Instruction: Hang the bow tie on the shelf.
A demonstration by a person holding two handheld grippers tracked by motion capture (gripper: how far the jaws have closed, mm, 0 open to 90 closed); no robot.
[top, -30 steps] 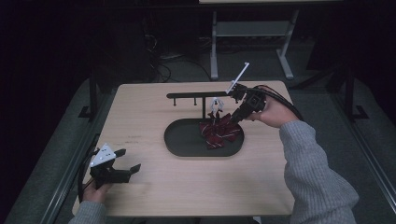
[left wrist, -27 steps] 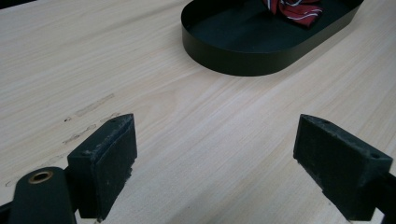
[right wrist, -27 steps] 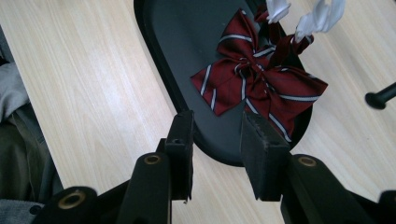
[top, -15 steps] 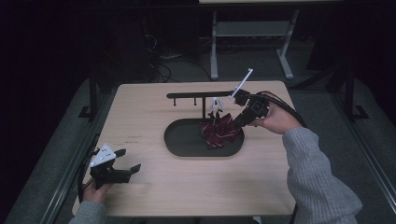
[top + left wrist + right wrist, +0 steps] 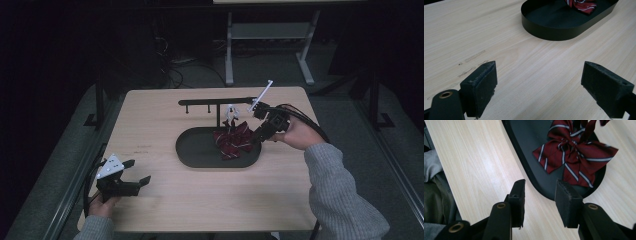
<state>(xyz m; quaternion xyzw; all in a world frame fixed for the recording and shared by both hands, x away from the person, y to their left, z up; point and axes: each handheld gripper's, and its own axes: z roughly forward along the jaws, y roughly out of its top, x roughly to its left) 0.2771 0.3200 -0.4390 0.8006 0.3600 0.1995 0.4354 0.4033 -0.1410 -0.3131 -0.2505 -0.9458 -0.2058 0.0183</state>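
Wooden table [image 5: 165, 125], dark room. Black oval tray [image 5: 197, 152] at centre; red striped bow tie [image 5: 233, 141] lies in tray's 3 o'clock end, below black rack [image 5: 215, 102] standing at tray's 12 o'clock. Right gripper [image 5: 258, 136] hovers at tray's 3 o'clock rim, just beside bow tie; jaws part-open, nothing between them, pointed at rim [image 5: 534, 182] in right gripper view. Left gripper [image 5: 138, 173] rests near table's 7 o'clock corner, well apart from tray; jaws wide open, empty, bare wood between.
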